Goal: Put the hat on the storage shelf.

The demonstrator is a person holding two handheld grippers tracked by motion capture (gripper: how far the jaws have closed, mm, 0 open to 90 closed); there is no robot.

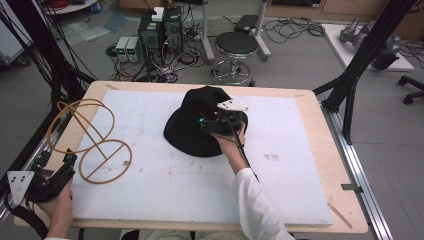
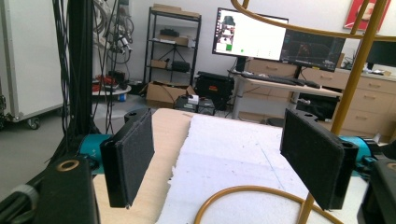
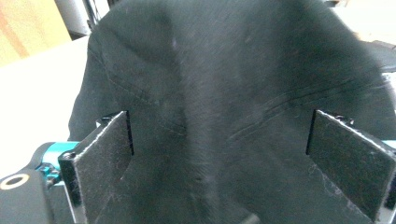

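Wire forms the leftmost object on the white mat [image 1: 165, 185]: a yellow-tan wire frame [image 1: 92, 137] made of two hoops joined by straight rods, one hoop lying flat on the mat and the other tilted up toward the table's left edge. Just beside its near end, at the table's near-left corner, the left gripper [image 1: 70, 159] is held in the person's left hand [image 1: 59, 207], with its grey three-cornered plate out over the table edge. In the left gripper view its two black jaws stand wide apart with nothing between the pads [image 2: 133, 156]; the frame's curved base [image 2: 243, 198] lies on the mat ahead of them and an upright rod rises close by the right-hand jaw, though contact with it cannot be judged.

Farther right, near the middle of the mat, sits a black hat [image 1: 192, 127], brim spread on the surface and crown humped up. The right gripper [image 1: 207, 124] rests over the hat's right side, held by the right hand [image 1: 231, 145] in a white sleeve. In the right gripper view its jaws are spread wide, one on each side of the dark fabric [image 3: 233, 84], not pinching it.
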